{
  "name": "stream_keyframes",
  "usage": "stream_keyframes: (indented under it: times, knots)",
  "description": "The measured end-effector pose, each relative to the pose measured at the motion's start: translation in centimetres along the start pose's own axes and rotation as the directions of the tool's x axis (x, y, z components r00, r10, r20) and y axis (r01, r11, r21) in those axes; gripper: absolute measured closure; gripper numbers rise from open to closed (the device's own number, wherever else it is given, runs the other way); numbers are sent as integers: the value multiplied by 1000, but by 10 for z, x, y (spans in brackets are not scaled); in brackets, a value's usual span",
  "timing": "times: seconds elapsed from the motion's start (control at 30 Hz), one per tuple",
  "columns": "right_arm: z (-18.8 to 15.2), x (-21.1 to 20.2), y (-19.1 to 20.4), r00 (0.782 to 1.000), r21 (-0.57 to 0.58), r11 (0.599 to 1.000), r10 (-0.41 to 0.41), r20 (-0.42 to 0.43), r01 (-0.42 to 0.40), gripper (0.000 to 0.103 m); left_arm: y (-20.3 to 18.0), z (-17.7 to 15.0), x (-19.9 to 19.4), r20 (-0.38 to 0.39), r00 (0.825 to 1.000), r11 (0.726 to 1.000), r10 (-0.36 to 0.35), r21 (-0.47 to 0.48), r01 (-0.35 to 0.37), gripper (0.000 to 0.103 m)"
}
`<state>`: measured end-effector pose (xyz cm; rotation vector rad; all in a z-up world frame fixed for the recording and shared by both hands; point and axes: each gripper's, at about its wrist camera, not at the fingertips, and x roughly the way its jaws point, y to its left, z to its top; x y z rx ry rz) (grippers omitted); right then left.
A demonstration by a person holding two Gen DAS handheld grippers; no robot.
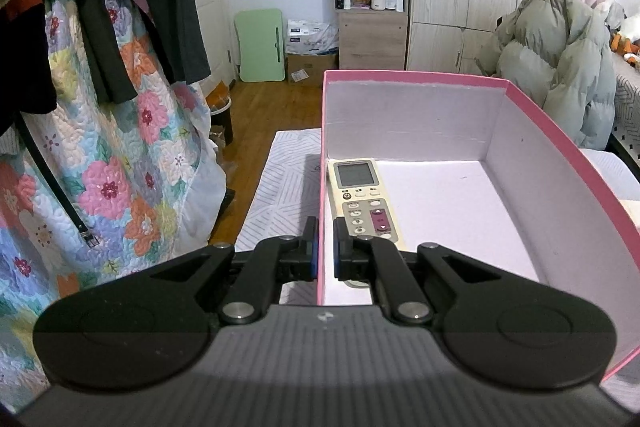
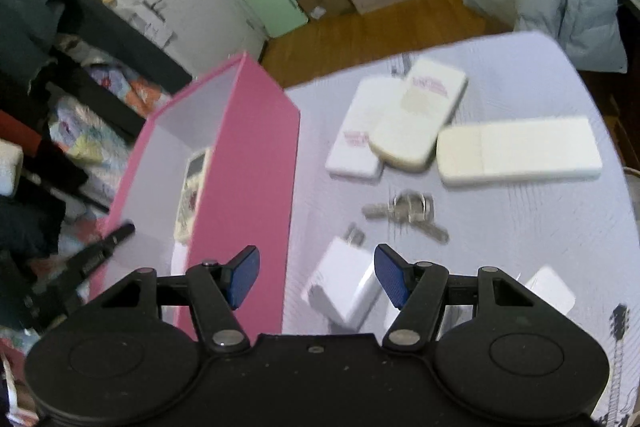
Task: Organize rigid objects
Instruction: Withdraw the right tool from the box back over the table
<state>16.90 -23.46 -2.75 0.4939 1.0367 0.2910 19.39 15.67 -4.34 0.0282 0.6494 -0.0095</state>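
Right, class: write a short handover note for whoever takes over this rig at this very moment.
Left gripper: shut on the left wall of the pink box, one finger outside, one inside.
Right gripper: open and empty, over the white charger.
Done: one remote control lies in the box along its left wall.
Left on the table: the charger, a bunch of keys, a long white remote lying face down, two more flat white devices overlapping, and another white item partly hidden by the right gripper.
Next, probably: pick up the charger and box it.
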Motion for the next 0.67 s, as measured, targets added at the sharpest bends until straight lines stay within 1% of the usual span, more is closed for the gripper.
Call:
stream_keyframes:
  times: [0.1, 0.2, 0.27, 0.37, 0.5, 0.53, 0.6, 0.67]
  knots:
    - [-16, 10, 2, 999, -31, 999, -28, -37, 26, 34, -2, 0, -1, -2, 1000, 1000, 4, -5, -4, 98]
    - [-27, 30, 3, 997, -15, 999, -46, -60, 45, 34, -7, -1, -1, -3, 999, 999, 44, 25, -44, 100]
    - [-29, 42, 3, 995, -12, 997, -75, -63, 74, 35, -9, -1, -1, -3, 999, 998, 44, 35, -44, 100]
    - [-29, 53, 13, 990, -60, 990, -133, -37, 131, 33, -10, -1, -1, -6, 999, 997, 48, 53, -48, 100]
    - [-27, 64, 24, 983, -104, 978, -183, -10, 181, 32, -13, -3, -2, -7, 998, 996, 57, 73, -56, 99]
    - [-27, 66, 29, 980, -131, 972, -199, -2, 197, 34, -14, -4, -2, -10, 998, 994, 64, 84, -63, 99]
    - [-29, 70, 36, 971, -210, 948, -238, 22, 238, 42, -14, -9, 4, -52, 997, 994, 65, 93, -60, 99]
    - [-31, 70, 38, 966, -272, 928, -256, 36, 256, 44, -9, -10, 4, -64, 997, 997, 47, 60, -44, 99]
